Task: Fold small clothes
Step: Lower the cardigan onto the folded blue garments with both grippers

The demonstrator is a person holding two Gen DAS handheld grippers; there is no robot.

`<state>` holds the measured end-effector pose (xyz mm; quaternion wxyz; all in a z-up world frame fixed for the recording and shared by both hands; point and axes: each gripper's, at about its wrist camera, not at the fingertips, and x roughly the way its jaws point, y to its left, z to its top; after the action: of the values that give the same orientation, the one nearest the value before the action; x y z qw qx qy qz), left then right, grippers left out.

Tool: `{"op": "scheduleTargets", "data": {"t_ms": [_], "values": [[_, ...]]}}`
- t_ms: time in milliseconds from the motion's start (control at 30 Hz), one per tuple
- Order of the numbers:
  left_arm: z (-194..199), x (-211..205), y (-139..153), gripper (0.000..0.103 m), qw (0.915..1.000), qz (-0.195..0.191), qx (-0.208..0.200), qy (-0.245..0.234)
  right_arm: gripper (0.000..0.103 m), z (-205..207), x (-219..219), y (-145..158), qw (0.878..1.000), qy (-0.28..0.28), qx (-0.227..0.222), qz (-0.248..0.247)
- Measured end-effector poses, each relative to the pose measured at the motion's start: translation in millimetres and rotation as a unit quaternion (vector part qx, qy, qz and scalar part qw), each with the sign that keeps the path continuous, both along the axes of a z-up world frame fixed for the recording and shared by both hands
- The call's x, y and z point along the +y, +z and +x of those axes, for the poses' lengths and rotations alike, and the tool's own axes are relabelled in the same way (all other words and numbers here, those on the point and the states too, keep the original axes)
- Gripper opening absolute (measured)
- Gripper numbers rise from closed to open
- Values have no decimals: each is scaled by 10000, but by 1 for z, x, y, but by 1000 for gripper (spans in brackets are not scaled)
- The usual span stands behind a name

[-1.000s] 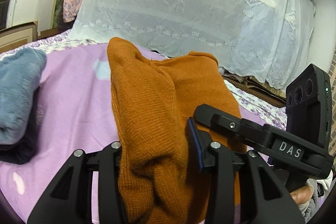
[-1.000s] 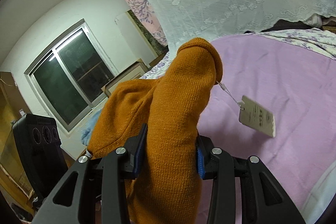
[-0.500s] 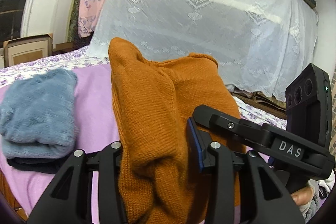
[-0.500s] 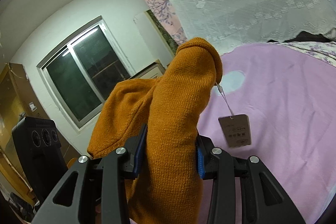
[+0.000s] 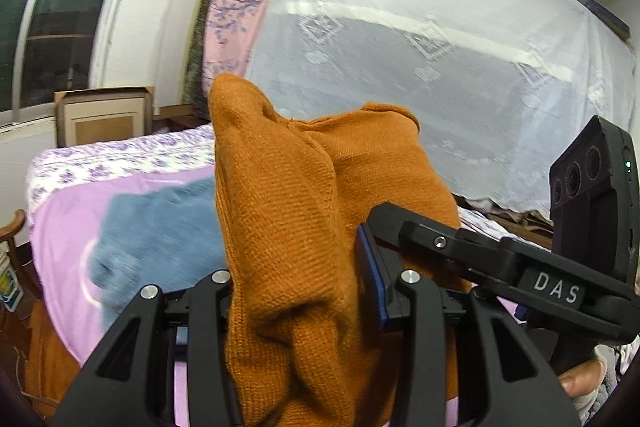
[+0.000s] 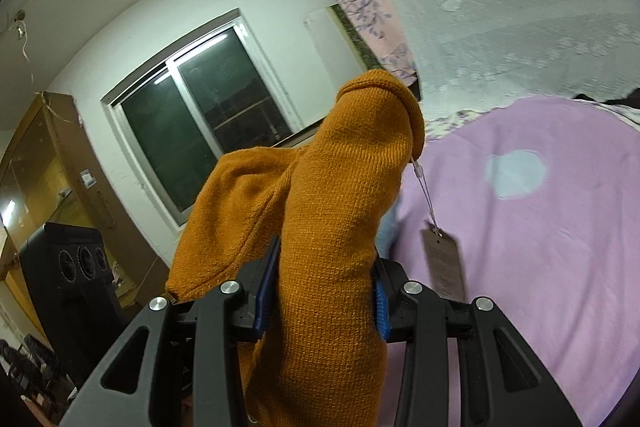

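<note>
An orange knit garment (image 5: 296, 211) is bunched between the fingers of my left gripper (image 5: 298, 279), which is shut on it and holds it above the bed. My right gripper (image 6: 322, 287) is shut on another part of the same orange garment (image 6: 340, 211). A paper tag (image 6: 444, 263) hangs from it on a string. The right gripper's body also shows in the left wrist view (image 5: 500, 259), close beside the left one. A folded blue fuzzy garment (image 5: 156, 227) lies on the lilac bedspread (image 5: 68, 227) below and left.
A white lace net (image 5: 420, 67) hangs over the far side of the bed. A window (image 6: 200, 131) and a wooden cabinet (image 6: 44, 167) are on the left wall. A framed board (image 5: 104, 115) leans by the bed's head. The bedspread (image 6: 540, 247) stretches right.
Both grippers, still holding the orange garment, have swung left and up. The blue folded garment has come nearer the middle of the left view, and the window has come into view.
</note>
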<state>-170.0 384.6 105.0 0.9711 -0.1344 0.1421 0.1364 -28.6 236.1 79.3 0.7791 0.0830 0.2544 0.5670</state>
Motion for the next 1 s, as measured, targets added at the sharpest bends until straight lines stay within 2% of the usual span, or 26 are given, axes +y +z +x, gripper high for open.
{"op": "scheduleTargets", "data": {"t_ms": [200,433,633,767,833,900,967,1000], "values": [[-5,45,15,39,9993,20,19,368,40,5,52,12,9994,349,64,-14],[3,93,12,39,9977,-143,145,647,40,11,104,8,9983,532,87,-208],[27,128,-3,39,9962,-342,410,690,40,32,142,-2,9977,495,203,-422],[45,149,-23,39,9936,-552,641,747,40,50,161,-20,9966,419,280,-649],[53,160,-39,39,9908,-774,788,779,40,60,169,-37,9952,332,417,-815],[56,168,-54,47,9880,-890,886,896,41,69,175,-49,9938,228,513,-964],[56,174,-68,61,9856,-981,940,1011,45,77,179,-67,9921,196,593,-1090],[57,176,-74,64,9848,-995,979,1033,45,79,178,-73,9919,206,631,-1082]]}}
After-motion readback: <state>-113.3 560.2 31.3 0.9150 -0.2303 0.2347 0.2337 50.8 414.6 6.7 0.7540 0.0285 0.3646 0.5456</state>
